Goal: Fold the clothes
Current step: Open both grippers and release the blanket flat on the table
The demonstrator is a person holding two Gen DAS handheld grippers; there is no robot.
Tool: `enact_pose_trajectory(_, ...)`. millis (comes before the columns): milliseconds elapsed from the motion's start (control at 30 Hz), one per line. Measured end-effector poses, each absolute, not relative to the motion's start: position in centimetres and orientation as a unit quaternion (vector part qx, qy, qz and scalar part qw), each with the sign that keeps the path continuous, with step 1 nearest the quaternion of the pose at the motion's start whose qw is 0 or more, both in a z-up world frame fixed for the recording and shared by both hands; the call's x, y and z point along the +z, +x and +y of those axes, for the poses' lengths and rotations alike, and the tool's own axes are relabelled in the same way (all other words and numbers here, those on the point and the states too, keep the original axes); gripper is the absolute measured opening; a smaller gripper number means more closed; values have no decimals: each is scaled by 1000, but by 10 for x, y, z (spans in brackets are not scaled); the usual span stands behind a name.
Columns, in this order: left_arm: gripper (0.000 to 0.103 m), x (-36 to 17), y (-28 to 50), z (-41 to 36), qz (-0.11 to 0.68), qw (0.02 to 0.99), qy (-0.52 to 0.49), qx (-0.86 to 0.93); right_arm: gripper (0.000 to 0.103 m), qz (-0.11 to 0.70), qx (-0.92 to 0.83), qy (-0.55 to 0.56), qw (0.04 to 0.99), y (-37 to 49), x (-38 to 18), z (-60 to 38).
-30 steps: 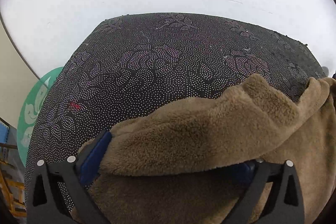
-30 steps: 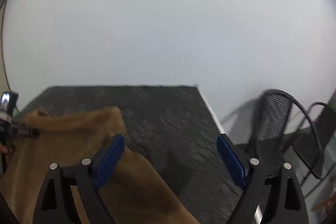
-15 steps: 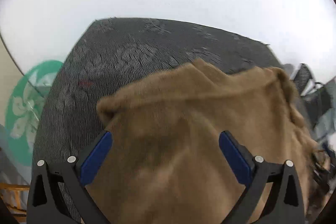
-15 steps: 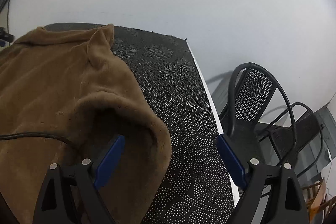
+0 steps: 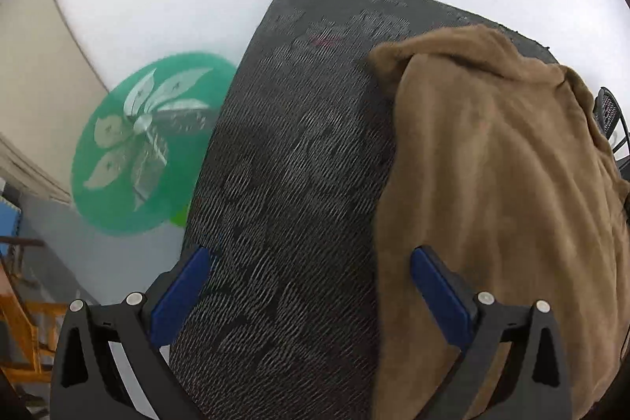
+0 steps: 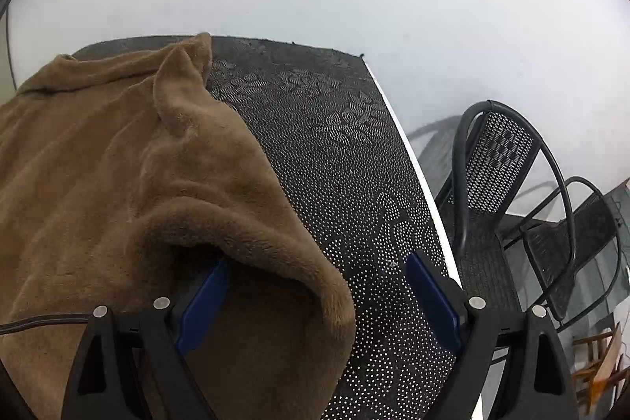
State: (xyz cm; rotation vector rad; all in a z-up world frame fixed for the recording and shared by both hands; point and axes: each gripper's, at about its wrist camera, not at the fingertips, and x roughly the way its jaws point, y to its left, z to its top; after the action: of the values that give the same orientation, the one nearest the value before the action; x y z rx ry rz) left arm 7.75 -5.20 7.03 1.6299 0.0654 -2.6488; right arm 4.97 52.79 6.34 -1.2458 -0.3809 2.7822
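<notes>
Both tongs gape apart, holding nothing: left tongs (image 5: pixel 311 296) beside a brown fleece garment (image 5: pixel 500 191), right tongs (image 6: pixel 315 302) over its edge on the dotted black counter (image 6: pixel 354 164).

plain brown garment (image 6: pixel 118 164); black table cover (image 6: pixel 334 152), white dotted pattern.

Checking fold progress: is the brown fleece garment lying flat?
No. The brown fleece garment is rumpled, one edge humped up off the black dotted tablecloth.
</notes>
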Motion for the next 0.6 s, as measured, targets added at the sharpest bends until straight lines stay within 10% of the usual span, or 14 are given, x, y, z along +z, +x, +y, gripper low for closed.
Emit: enact_pose_trajectory(600, 102, 64, 93, 10, 77, -124, 520, -842, 91, -126, 904, -408, 34, 49, 65, 527)
